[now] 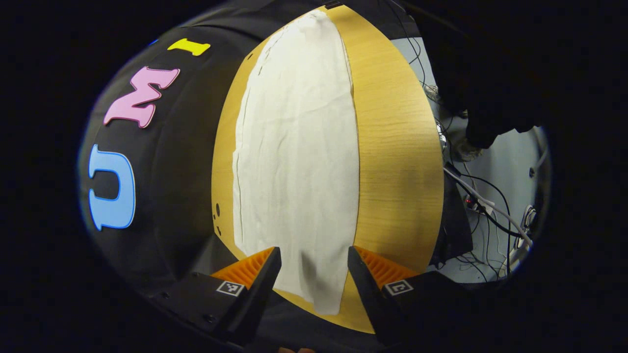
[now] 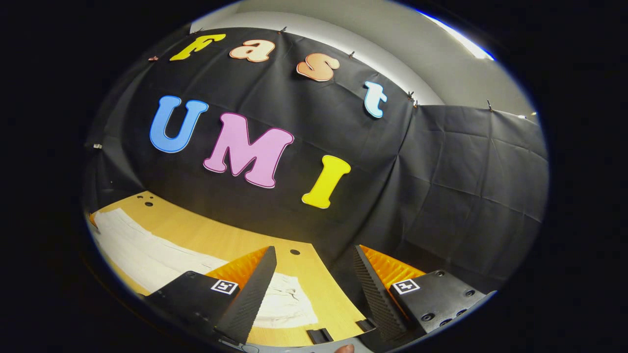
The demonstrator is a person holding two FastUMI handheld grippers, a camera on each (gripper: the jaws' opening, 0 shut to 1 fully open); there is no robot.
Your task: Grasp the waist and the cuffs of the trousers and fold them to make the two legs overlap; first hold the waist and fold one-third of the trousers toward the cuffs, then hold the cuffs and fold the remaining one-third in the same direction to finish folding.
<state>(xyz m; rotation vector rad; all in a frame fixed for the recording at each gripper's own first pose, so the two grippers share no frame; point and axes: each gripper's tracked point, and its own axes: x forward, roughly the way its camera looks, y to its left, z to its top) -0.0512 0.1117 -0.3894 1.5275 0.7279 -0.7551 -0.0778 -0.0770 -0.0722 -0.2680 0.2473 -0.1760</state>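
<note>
Left gripper view: white trousers (image 1: pixel 299 162) lie flat along a wooden table (image 1: pixel 397 147), spread lengthwise away from the camera, one long edge straight and close to the table's middle, the other nearer the black cloth wall (image 1: pixel 186 162). The fabric looks smooth with only faint creases; whether the near end is waist or cuffs cannot be told. The left gripper (image 1: pixel 314 267) hangs above the near end of the trousers, its fingers spread wide with the cloth visible in the gap between them; nothing is pinched, and no contact with the fabric is apparent. Bare table surface shows on both sides of the garment. Beyond the far table edge, on the right of this view, a pale floor (image 1: pixel 510 166) carries a tangle of cables (image 1: pixel 485 211). Right gripper view: the right gripper (image 2: pixel 314 289) is held near the table's corner and points mostly at the black cloth wall (image 2: pixel 441 186), its fingers spread apart and holding nothing. The trousers (image 2: pixel 147 255) run off to the lower left across the table (image 2: pixel 235 240), and one rumpled end (image 2: pixel 289 304) lies just beside the gripper's left-hand finger, partly hidden behind it; whether finger and cloth touch cannot be told. Small dark holes (image 2: pixel 295 252) mark the table top near the wall.
</note>
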